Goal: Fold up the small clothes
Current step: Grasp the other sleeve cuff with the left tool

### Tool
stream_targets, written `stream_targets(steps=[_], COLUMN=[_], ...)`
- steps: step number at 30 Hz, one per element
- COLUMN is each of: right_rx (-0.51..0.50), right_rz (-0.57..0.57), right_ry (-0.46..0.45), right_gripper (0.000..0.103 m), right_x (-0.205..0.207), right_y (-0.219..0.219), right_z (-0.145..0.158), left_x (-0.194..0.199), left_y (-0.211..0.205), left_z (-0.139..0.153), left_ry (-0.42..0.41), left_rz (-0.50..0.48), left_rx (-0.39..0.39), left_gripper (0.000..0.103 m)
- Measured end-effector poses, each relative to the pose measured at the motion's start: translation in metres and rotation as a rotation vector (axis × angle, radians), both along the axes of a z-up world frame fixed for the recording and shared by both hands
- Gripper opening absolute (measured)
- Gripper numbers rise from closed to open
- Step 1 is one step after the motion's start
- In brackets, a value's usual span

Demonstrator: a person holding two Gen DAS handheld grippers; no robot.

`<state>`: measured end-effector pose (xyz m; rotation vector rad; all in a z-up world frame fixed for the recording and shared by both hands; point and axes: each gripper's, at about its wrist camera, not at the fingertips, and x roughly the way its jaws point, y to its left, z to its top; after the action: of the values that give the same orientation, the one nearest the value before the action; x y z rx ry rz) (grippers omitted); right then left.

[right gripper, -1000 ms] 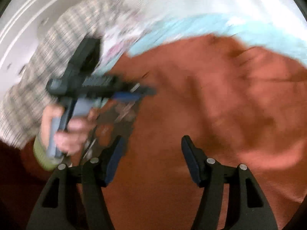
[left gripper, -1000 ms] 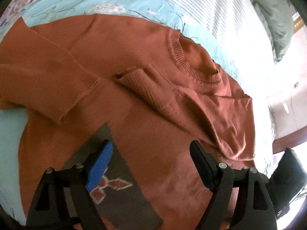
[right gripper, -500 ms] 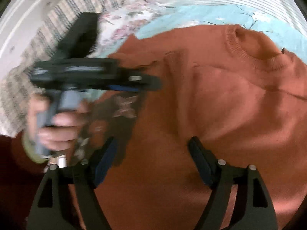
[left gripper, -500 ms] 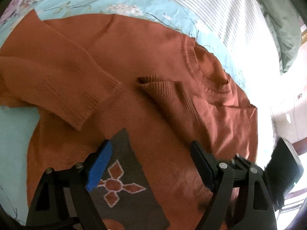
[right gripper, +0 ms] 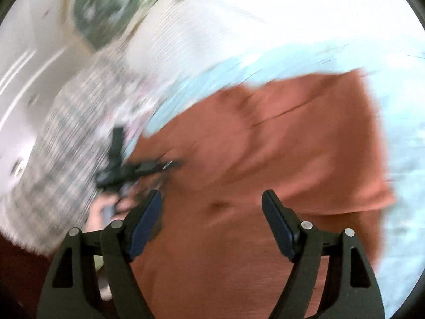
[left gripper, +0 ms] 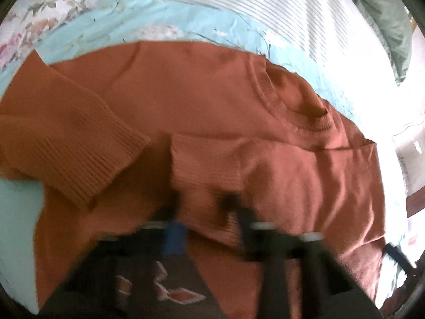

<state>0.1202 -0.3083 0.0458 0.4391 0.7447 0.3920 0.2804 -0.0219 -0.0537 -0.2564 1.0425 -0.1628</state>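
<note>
One sweater (left gripper: 212, 111) lies on the one blue sheet (left gripper: 164, 24). It has two sleeves, one cuff (left gripper: 103, 170) left of its collar (left gripper: 292, 106), one cuff (left gripper: 209, 170) below it.

Bright daylight glares at the right; both fisheye views smear with motion blur.

No readable text, labels, brands or numbers anywhere; both views motion-blurred.
</note>
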Motion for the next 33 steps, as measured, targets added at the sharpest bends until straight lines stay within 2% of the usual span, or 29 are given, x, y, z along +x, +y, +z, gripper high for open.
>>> stream_targets(steps=[1, 3, 4, 5, 6, 7, 8, 10, 13, 19, 22, 23, 24, 25, 27, 30, 33], right_rx=[-0.004, -0.035, -0.059, -0.076, -0.081, -0.076, -0.066, -0.065, -0.085, -0.065, -0.057, -0.05, -0.049, -0.052, -0.027, -0.043, -0.069], right_rz=[-0.068, -0.216, -0.275, -0.321, -0.349, -0.377, -0.396, -0.391, -0.364, -0.349, -0.341, -0.337, -0.332, -0.327, -0.335, -0.384, -0.385], right_ry=[-0.007, -0.002, 0.013, 0.039, 0.064, 0.088, 0.111, 0.139, 0.168, 0.199, 0.207, 0.213, 0.223, 0.24, 0.244, 0.177, 0.215], right_gripper=[0.079, 0.079, 0.079, 0.079, 0.079, 0.079, 0.079, 0.079, 0.078, 0.078, 0.076, 0.073, 0.05, 0.01, 0.011, 0.011, 0.012], right_x=[-0.002, -0.005, -0.005, -0.001, 0.004, 0.01, 0.016, 0.032, 0.049, 0.069, 0.074, 0.076, 0.08, 0.082, 0.081, 0.069, 0.072], right_y=[-0.012, -0.035, -0.045, -0.054, -0.06, -0.067, -0.075, -0.079, -0.079, -0.075, -0.072, -0.072, -0.07, -0.07, -0.074, -0.084, -0.087], right_z=[0.004, 0.011, 0.012, 0.01, 0.007, 0.004, -0.001, -0.008, -0.017, -0.029, -0.036, -0.04, -0.043, -0.048, -0.049, -0.032, -0.039], left_x=[0.002, -0.004, -0.008, -0.01, -0.008, -0.002, 0.004, 0.009, 0.006, 0.005, 0.005, 0.005, 0.004, 0.005, 0.005, 0.003, 0.003], left_y=[0.004, 0.016, 0.02, 0.022, 0.024, 0.026, 0.031, 0.037, 0.04, 0.066, 0.058, 0.055, 0.053, 0.052, 0.05, 0.045, 0.036], left_z=[0.004, 0.027, 0.039, 0.048, 0.049, 0.045, 0.039, 0.032, 0.024, 0.017, 0.021, 0.022, 0.024, 0.024, 0.025, 0.031, 0.031], left_ry=[-0.001, -0.103, -0.171, -0.233, -0.251, -0.244, -0.223, -0.202, -0.193, -0.171, -0.187, -0.194, -0.197, -0.197, -0.195, -0.217, -0.227], left_rz=[-0.014, 0.003, 0.009, 0.026, 0.03, 0.023, 0.025, 0.019, 0.013, 0.119, 0.088, 0.083, 0.077, 0.074, 0.069, 0.035, 0.011], left_rx=[-0.03, -0.05, -0.024, 0.041, 0.089, 0.113, 0.103, 0.079, 0.097, 0.076, 0.121, 0.135, 0.138, 0.135, 0.132, 0.112, 0.132], left_gripper=[0.006, 0.006, 0.006, 0.006, 0.006, 0.006, 0.006, 0.006, 0.006, 0.006, 0.006, 0.006, 0.006, 0.006, 0.006, 0.006, 0.006])
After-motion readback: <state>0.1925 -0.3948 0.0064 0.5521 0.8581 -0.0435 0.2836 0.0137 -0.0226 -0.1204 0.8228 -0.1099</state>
